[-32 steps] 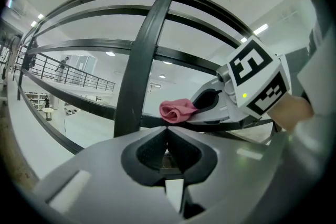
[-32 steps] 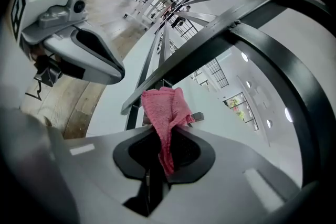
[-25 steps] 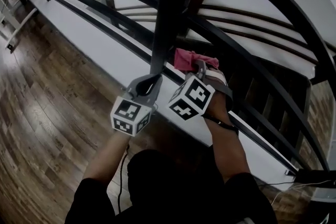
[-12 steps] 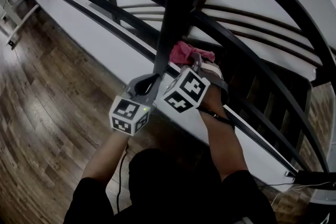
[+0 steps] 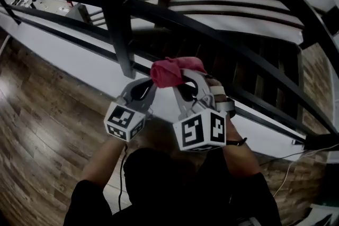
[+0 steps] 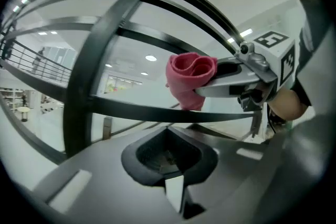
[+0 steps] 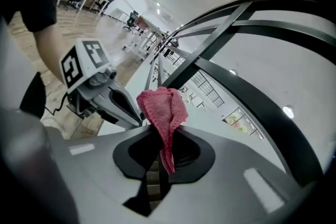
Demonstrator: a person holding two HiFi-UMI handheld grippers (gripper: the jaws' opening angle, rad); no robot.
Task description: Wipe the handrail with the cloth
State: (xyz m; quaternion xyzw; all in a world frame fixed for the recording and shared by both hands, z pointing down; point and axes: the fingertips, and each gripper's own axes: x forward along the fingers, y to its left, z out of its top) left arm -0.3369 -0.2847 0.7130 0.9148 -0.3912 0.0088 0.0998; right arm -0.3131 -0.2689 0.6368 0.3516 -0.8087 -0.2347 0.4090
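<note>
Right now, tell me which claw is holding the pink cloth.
The right claw: the pink cloth is pinched between its jaws and bunches out above them. The left claw is shut with nothing in it.

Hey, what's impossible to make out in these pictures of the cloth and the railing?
- Left gripper view: whether the pink cloth touches the rail under it; the two overlap, hiding any gap.
- Right gripper view: the cloth's lower end, sunk inside the shut right claw.
- Head view: the rail stretch behind the cloth, covered by it.
- All views: dust on the rail, too dark and small to see; its ends, cut off by the frame.
</note>
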